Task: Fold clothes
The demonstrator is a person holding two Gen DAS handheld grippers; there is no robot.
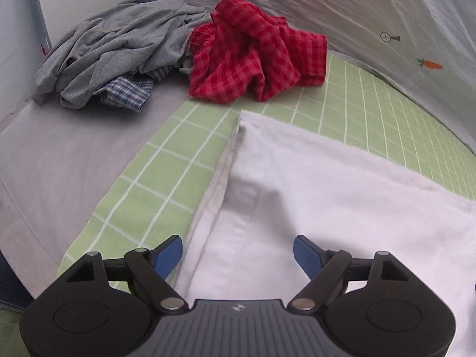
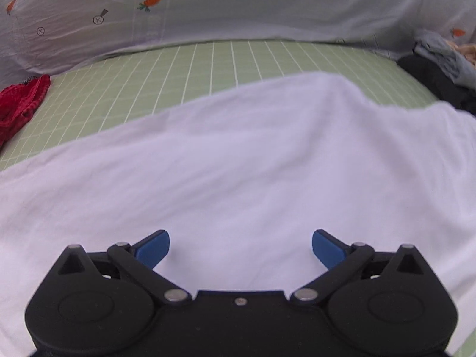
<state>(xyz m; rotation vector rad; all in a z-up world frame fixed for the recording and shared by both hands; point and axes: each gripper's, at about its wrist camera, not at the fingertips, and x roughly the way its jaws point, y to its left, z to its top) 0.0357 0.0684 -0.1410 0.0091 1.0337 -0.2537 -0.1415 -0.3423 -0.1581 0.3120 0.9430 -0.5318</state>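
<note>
Left wrist view shows my left gripper (image 1: 238,255) and right gripper (image 2: 241,250) spread empty over the white garment (image 1: 312,184): soft, light, best pinched at its hemmed edge near the green checked sheet (image 1: 154,178).

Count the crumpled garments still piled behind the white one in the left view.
3: a grey jersey garment at far left, a blue checked cloth tucked under it, a red checked garment beside them. More may be hidden underneath.
</note>
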